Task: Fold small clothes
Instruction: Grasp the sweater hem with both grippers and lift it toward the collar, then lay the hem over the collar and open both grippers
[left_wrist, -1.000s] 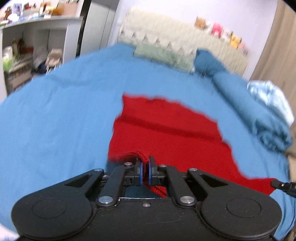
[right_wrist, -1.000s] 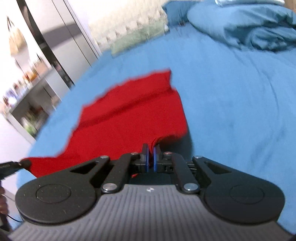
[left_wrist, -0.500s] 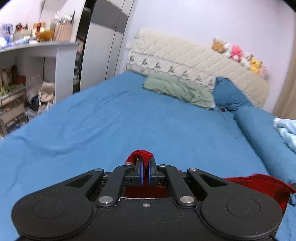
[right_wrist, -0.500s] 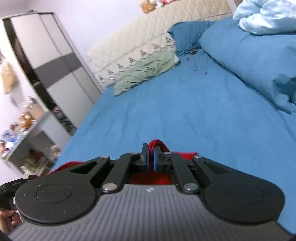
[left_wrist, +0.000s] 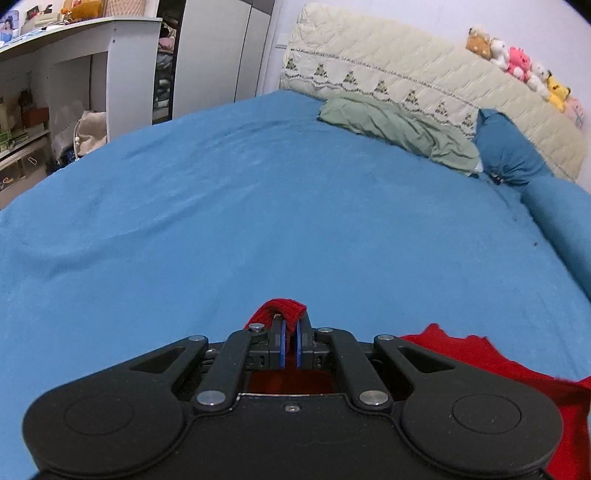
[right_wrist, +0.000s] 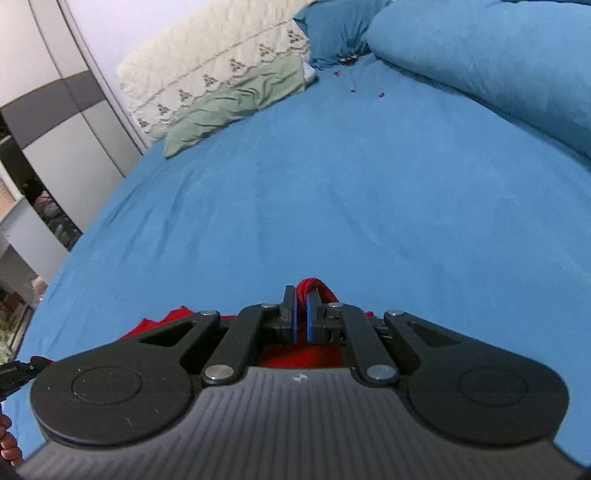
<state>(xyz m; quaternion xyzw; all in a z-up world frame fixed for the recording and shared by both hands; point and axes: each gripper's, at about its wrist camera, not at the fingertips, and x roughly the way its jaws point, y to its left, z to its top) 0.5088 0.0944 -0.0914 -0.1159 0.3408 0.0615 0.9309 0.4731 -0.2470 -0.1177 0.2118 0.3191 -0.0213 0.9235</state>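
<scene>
The red knit garment (left_wrist: 480, 365) hangs low over the blue bed (left_wrist: 258, 221), pinched at one edge by the left claw (left_wrist: 290, 334) and another by the right claw (right_wrist: 301, 314). Mid-fold, I'd say; next, lay the lifted edge across evenly.

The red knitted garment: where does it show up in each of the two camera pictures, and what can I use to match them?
Left wrist view: the red garment is at the bottom, pinched in the left gripper and spreading toward the lower right.
Right wrist view: the red garment is at bottom centre, pinched in the right gripper, with more showing lower left.
Shared landmark: the green pillow against the quilted headboard.
</scene>
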